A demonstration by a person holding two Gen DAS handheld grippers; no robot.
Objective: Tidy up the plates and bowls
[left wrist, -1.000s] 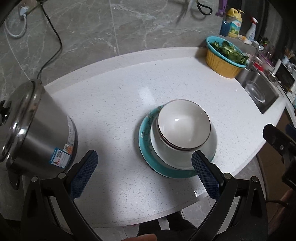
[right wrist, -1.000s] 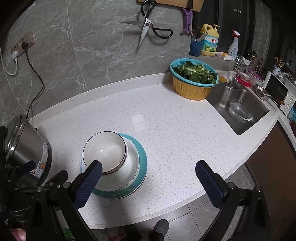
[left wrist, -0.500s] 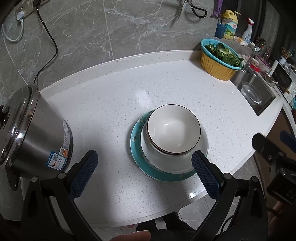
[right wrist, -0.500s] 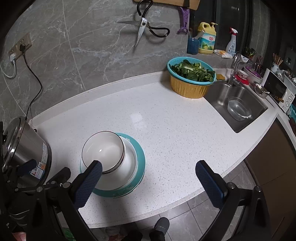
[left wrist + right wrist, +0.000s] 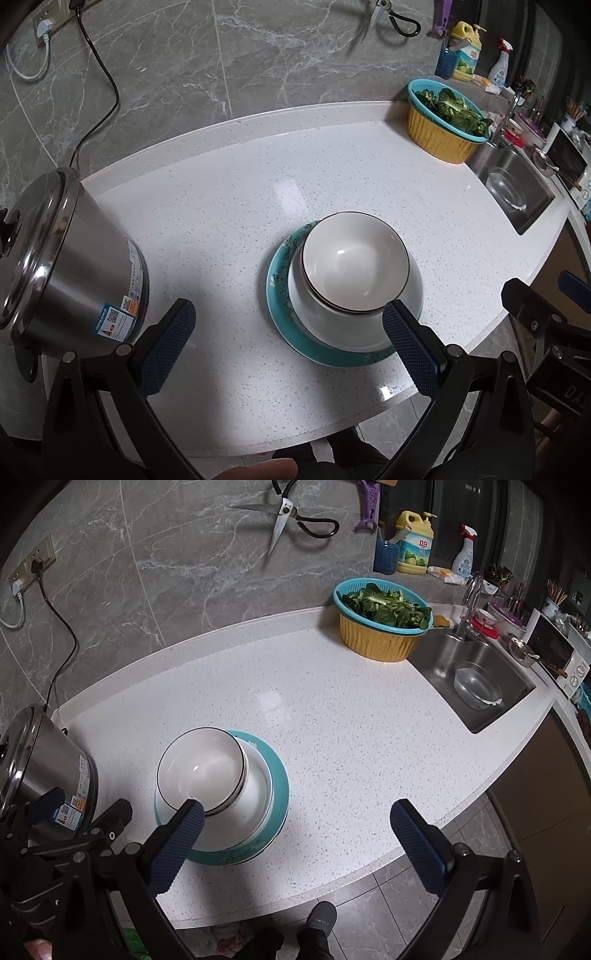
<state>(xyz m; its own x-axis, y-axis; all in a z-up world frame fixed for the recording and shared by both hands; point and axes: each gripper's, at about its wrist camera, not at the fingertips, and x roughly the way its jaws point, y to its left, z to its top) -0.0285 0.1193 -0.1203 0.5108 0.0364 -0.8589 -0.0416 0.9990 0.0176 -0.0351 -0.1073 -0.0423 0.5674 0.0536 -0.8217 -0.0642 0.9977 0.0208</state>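
On the white counter [image 5: 332, 738], left of the stack, stands a lidded steel pot [image 5: 70, 266] whose sticker is too small to read. The stack is a teal plate [image 5: 280, 317] carrying a white bowl [image 5: 306, 317] with a dark-rimmed bowl [image 5: 354, 258] nested inside, empty. Right of it, a yellow basket [image 5: 376, 642] holds leafy greens [image 5: 388, 605]; a clear bowl [image 5: 476, 686] sits in the sink [image 5: 436, 661]. Left hand-held gripper [image 5: 288, 343] and right hand-held gripper [image 5: 295, 834] both hang spread, empty.

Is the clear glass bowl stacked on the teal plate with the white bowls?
No, the clear glass bowl sits in the sink, away from the teal plate on the counter.
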